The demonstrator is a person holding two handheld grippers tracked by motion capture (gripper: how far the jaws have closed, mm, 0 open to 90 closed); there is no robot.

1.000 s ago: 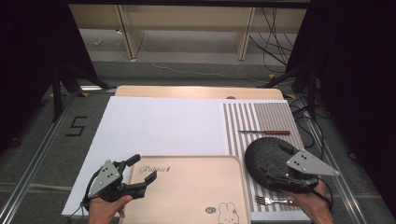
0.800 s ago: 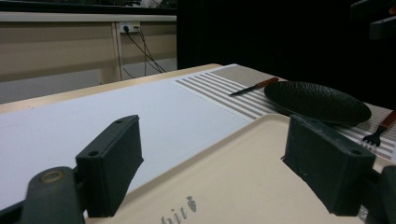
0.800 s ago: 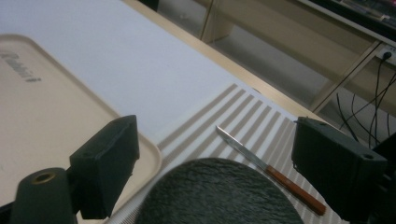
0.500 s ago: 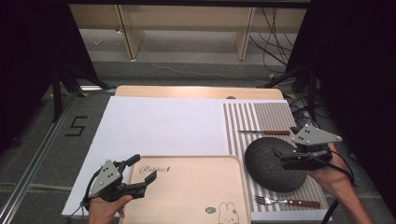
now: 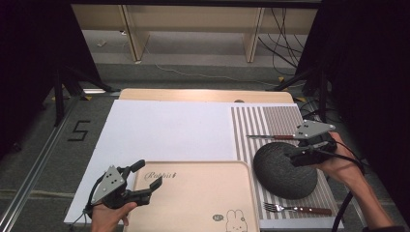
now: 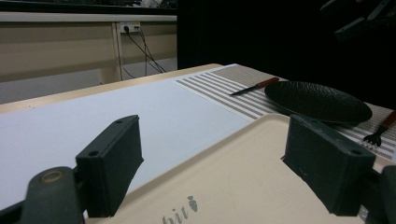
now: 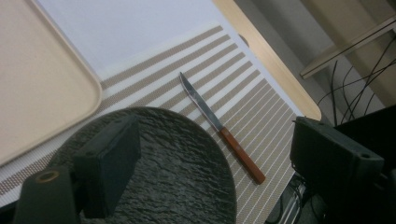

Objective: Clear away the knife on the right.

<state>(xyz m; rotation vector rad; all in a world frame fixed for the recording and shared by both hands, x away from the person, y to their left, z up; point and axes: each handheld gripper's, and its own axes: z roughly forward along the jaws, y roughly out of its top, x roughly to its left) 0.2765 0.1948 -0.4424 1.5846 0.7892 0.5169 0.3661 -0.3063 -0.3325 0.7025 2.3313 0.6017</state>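
Left gripper (image 5: 145,181) parked at 7 o'clock over near corner of beige tray (image 5: 203,193), jaws wide, empty, unmoved from a second ago. Dark plate (image 5: 285,169) flat on striped mat (image 5: 263,121) at 4 o'clock. Right gripper (image 5: 302,152) shifted from fork (image 5: 295,209) up to plate's 2 o'clock rim, jaws wide, empty. Knife (image 5: 270,137) just beyond. Probably lining up a rim grasp.

The right gripper (image 5: 296,155) covers the far right rim of the round black textured plate (image 5: 283,170) and the end of the brown-handled knife (image 5: 271,137) beyond that plate. The beige plastic tray (image 5: 193,198) left of the plate runs off the bottom edge, its small printed lettering too fine to read fully.
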